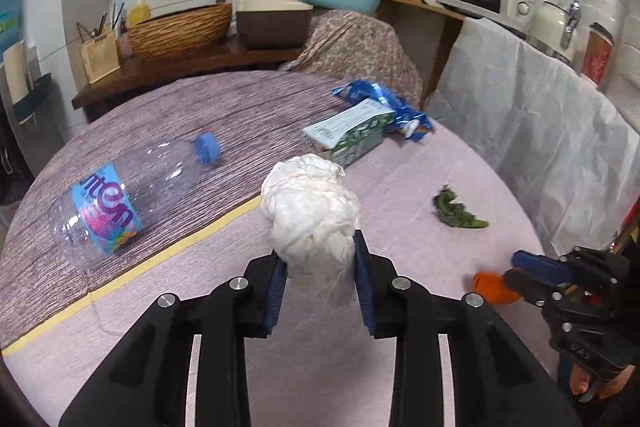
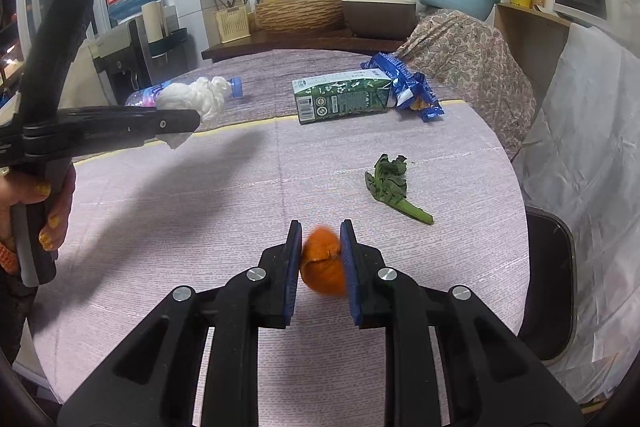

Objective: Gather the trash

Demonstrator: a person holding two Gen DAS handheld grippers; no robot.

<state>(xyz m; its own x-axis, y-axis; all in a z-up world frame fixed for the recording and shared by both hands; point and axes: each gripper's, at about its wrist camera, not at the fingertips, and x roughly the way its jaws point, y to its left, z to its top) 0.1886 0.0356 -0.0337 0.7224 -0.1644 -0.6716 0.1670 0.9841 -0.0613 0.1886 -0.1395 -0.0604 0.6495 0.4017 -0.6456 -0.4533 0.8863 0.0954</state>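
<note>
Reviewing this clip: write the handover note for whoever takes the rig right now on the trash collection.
Left gripper: shut on the crumpled white tissue, held above the table.
Right gripper: shut on the orange peel, just above the cloth.
Not yet picked up, lying on the table: plastic bottle on its side, green carton, blue wrapper behind the carton, leafy green scrap.
No bin is in view; both held pieces still need dropping off, then the four remaining items.

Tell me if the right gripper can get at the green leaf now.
Probably not yet: the right gripper is shut on the orange peel. The leaf lies unobstructed just ahead.
</note>
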